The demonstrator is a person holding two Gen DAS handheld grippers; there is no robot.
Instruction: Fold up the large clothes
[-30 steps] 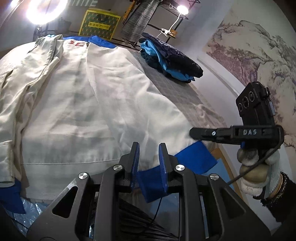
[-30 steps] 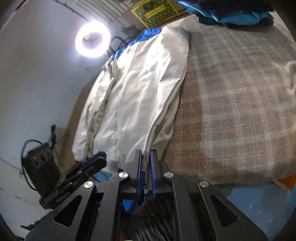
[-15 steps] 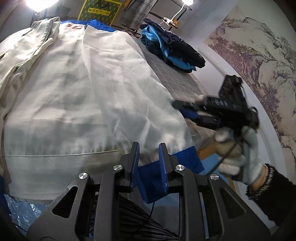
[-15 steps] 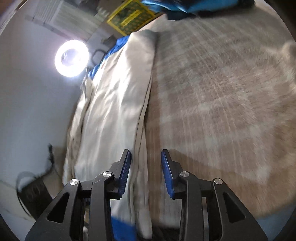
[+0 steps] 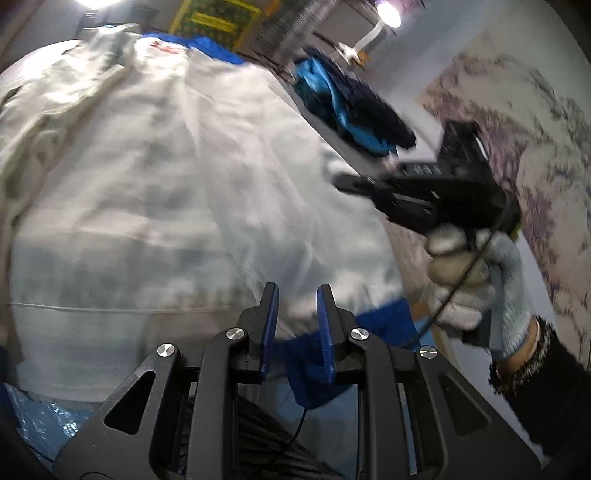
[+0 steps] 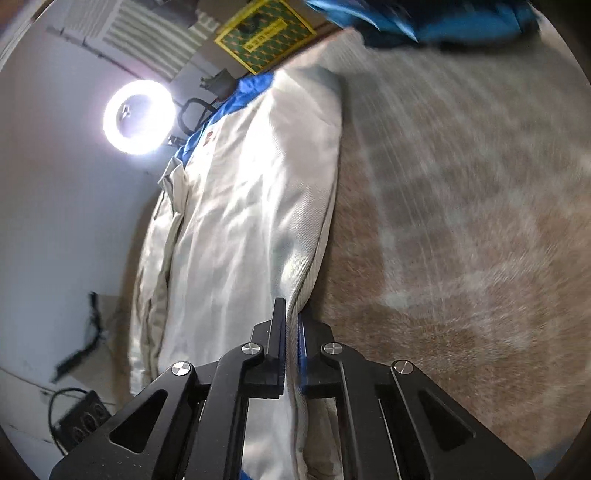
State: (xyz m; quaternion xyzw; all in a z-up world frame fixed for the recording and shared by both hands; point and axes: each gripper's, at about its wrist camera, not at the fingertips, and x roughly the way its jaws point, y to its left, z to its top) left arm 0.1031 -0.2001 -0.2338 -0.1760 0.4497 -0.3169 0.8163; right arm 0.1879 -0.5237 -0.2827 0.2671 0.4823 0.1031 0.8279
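Note:
A large white jacket [image 5: 177, 177] with blue collar and blue cuffs lies spread on a plaid-covered table [image 6: 461, 206]. My left gripper [image 5: 295, 314] is shut on the jacket's blue cuff [image 5: 310, 365] at the near edge. My right gripper [image 6: 291, 332] is shut on the white jacket's right side edge [image 6: 258, 229], part way up the garment. In the left wrist view the right gripper [image 5: 354, 184] reaches onto the jacket from the right, held by a gloved hand [image 5: 476, 273].
A pile of dark and bright blue clothes [image 5: 351, 110] lies at the far right of the table. A ring light [image 6: 138, 116] and a yellow-green box [image 6: 264, 33] stand beyond the far edge. Blue plastic [image 5: 40, 417] shows under the near edge.
My right gripper let go of the blue cuff, opened, moved up along the jacket's right edge, and has now shut on it. My left gripper kept its hold on the cuff.

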